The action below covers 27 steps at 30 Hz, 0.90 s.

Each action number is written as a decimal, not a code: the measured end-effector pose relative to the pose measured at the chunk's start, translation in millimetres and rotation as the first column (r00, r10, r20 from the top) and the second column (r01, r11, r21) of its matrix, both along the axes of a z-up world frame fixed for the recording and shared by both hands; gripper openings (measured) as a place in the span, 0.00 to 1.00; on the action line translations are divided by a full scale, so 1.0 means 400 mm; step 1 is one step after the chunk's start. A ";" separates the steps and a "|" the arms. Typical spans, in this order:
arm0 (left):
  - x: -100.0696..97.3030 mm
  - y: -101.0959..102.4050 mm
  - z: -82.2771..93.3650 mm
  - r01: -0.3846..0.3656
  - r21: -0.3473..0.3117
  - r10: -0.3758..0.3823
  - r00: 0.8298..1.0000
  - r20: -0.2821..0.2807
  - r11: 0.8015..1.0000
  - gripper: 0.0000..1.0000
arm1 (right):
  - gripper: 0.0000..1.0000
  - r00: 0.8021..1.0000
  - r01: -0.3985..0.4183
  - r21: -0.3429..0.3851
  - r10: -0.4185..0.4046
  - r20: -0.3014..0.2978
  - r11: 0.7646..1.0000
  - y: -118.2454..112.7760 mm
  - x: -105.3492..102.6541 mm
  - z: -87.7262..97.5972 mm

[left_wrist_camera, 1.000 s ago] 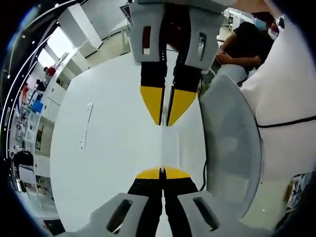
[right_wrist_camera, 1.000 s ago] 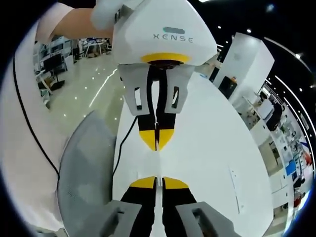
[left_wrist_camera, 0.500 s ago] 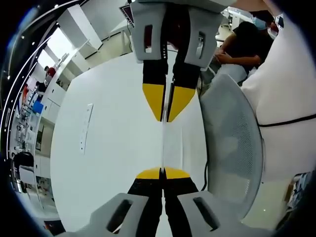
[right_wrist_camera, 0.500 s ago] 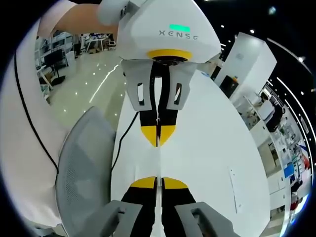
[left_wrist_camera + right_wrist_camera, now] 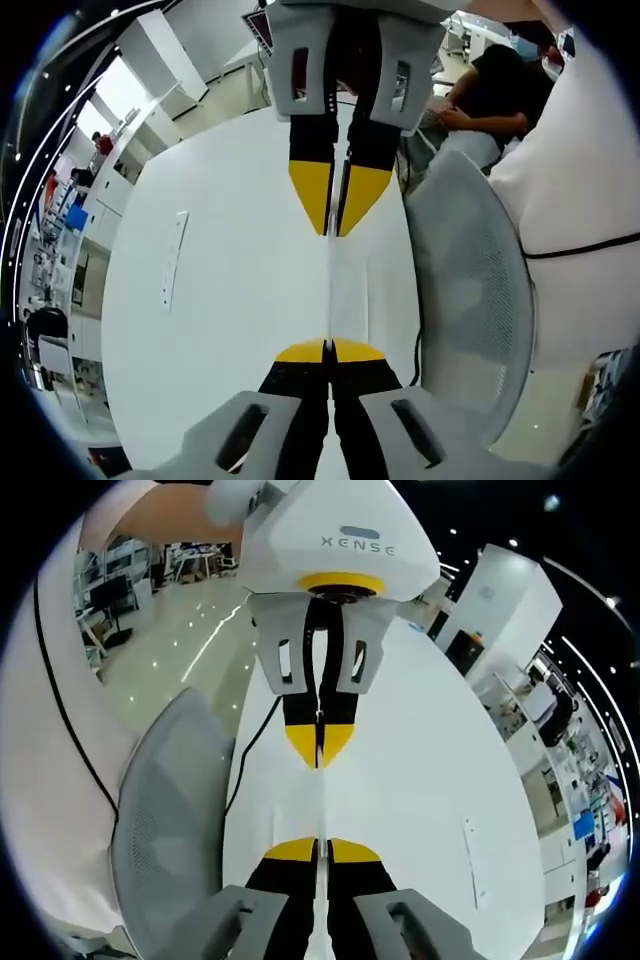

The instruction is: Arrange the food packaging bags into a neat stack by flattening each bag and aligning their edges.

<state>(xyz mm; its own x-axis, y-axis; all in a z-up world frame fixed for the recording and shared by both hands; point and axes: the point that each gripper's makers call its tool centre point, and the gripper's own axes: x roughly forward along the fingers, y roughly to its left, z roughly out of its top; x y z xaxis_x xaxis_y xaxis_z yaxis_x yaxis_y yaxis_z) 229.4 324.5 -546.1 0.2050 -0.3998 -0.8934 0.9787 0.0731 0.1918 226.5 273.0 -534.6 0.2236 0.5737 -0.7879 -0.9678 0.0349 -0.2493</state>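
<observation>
A thin white bag (image 5: 330,290) is seen edge-on as a pale line over the white table (image 5: 230,300). It is stretched between my two grippers, which face each other tip to tip. In the left gripper view my left gripper (image 5: 328,350) rises from the bottom, shut on the bag's near edge. The right gripper (image 5: 335,228) comes down from the top, shut on the far edge. The right gripper view is the mirror of this: my right gripper (image 5: 320,848) is at the bottom, the left gripper (image 5: 319,760) is above, and the bag's edge (image 5: 321,805) runs between them.
A grey mesh chair (image 5: 470,300) (image 5: 170,820) stands against the table's edge, with a black cable (image 5: 250,760) hanging beside it. A seated person in dark clothes (image 5: 500,90) is behind. A thin grey strip (image 5: 172,260) lies flat on the table. Shelves and desks line the room's far side.
The two grippers have drawn slightly apart along the bag's edge, so the gap between their tips is a little longer. Both stay shut.
</observation>
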 end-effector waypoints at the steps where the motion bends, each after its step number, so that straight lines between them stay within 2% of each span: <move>1: 0.000 0.000 0.000 -0.001 -0.001 0.001 1.000 0.000 1.000 0.00 | 0.00 1.000 -0.001 -0.002 0.001 0.002 1.000 -0.002 -0.001 0.000; 27: 0.008 -0.005 0.002 -0.004 -0.019 0.004 1.000 0.006 1.000 0.00 | 0.00 0.999 -0.016 -0.050 0.018 0.038 0.999 -0.048 -0.002 -0.002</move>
